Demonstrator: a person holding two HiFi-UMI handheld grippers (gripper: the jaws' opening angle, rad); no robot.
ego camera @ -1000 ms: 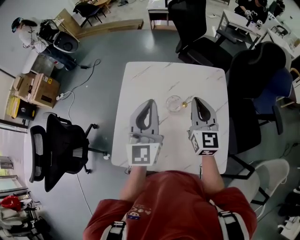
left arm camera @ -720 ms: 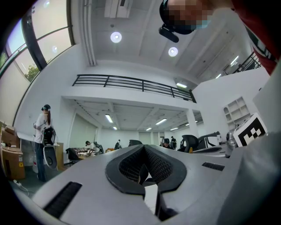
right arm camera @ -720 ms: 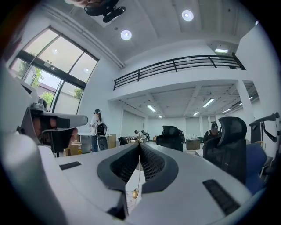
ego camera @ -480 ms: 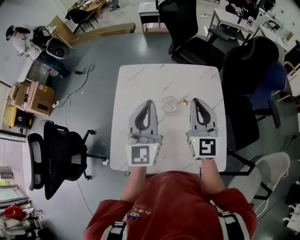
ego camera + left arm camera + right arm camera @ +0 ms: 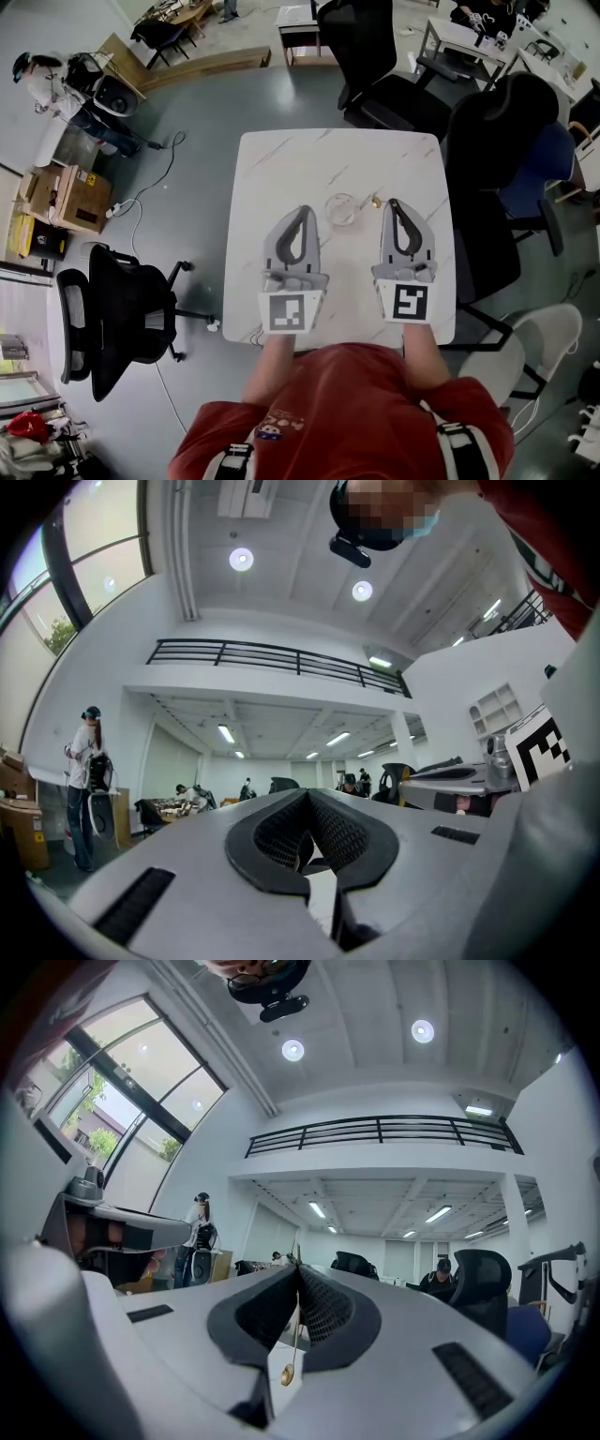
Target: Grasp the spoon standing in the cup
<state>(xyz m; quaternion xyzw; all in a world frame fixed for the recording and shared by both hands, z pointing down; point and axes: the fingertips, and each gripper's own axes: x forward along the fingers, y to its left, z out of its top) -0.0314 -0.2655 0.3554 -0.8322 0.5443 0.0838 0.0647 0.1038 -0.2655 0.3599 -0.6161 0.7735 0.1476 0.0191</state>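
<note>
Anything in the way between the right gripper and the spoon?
Nothing visible. The right gripper has its jaws shut on the spoon. The glass cup stands left of its tip on the table; the left gripper, shut and empty, is on the cup's other side.

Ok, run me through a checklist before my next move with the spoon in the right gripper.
1. Right gripper shut on the spoon: ok, the jaws pinch its thin handle.
2. Spoon out of the cup: ok, the head view shows its gold end to the right of the cup, not in it.
3. Spoon orientation: ok, it hangs with its bowl downward.
4. Grip firm enough to carry: cannot tell, only the slim handle is pinched.
5. Cup standing on the table: ok, rim up.
6. Left gripper out of the way: ok, shut on nothing, left of the cup.
</note>
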